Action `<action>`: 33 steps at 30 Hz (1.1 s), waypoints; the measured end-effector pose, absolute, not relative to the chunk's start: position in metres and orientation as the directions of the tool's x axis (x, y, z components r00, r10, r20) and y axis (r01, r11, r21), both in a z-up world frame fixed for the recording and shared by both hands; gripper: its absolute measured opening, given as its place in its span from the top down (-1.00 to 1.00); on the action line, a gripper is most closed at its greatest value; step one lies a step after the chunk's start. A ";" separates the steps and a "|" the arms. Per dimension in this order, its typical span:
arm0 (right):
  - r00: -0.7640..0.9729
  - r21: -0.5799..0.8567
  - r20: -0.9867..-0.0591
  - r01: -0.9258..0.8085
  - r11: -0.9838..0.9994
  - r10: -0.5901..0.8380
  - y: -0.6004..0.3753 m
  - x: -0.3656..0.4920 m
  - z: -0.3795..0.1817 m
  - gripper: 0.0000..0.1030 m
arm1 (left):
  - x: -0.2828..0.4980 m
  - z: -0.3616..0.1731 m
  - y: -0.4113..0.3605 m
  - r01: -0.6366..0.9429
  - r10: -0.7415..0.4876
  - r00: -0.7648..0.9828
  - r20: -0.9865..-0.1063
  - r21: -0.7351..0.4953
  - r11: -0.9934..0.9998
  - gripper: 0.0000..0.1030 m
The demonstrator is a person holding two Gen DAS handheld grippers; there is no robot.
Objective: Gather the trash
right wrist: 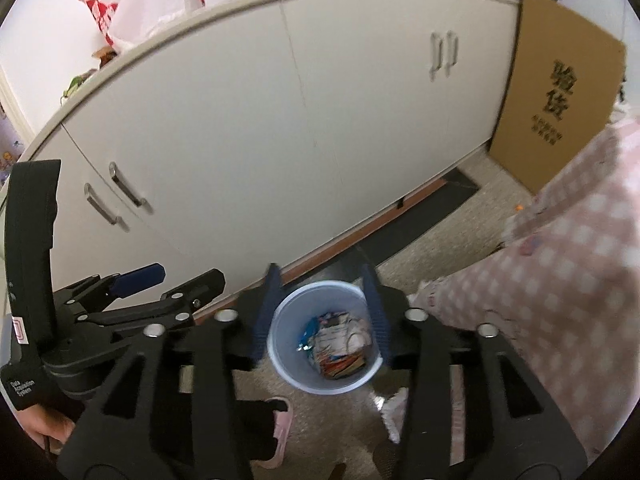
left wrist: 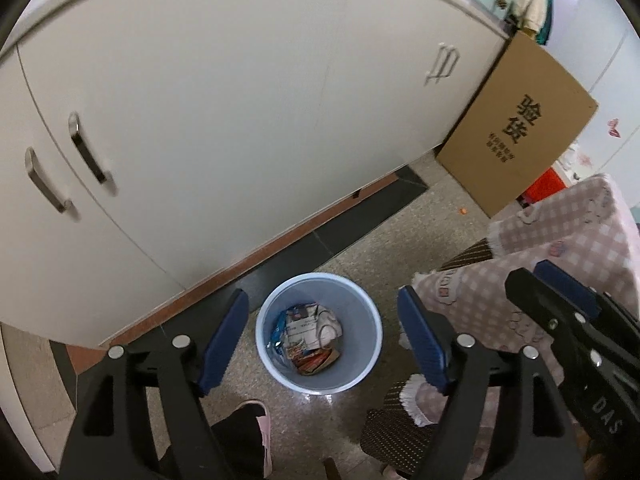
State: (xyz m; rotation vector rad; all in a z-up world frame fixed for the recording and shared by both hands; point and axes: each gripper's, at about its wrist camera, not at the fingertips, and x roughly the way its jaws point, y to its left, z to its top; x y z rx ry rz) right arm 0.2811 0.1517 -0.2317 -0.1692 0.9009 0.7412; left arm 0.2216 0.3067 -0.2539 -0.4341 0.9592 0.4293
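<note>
Trash (left wrist: 310, 338) sits heaped in the bottom of the pale blue bin (left wrist: 360, 360), wrappers and crumpled paper, and the bin stands on the speckled floor (left wrist: 400, 240) just in front of the white cabinet (left wrist: 240, 120). Both tools hang above it, looking straight down: the left gripper (left wrist: 322, 338) has its blue fingers (left wrist: 224, 340) spread wide with nothing between them, and the right gripper (right wrist: 322, 312) is parted too, empty, framing the bin's rim from either side. A pink checked cloth (left wrist: 560, 248) drapes at the right, a cardboard box (left wrist: 520, 120) leans against the cabinet's end, and a pink slipper (left wrist: 262, 432) shows below the bin.
</note>
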 end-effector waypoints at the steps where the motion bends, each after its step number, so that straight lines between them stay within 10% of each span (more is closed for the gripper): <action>1: 0.412 0.157 -0.752 -0.645 0.748 0.514 0.145 0.278 -0.225 0.12 | 0.221 -0.249 0.303 -0.523 0.157 0.516 -0.842 -0.165 0.837 -0.46; 33: 0.876 0.122 -0.356 -0.303 0.945 0.326 -0.131 0.094 -0.066 -0.68 | 0.083 -0.043 0.044 -0.159 0.132 0.915 -0.381 -0.040 0.987 -0.69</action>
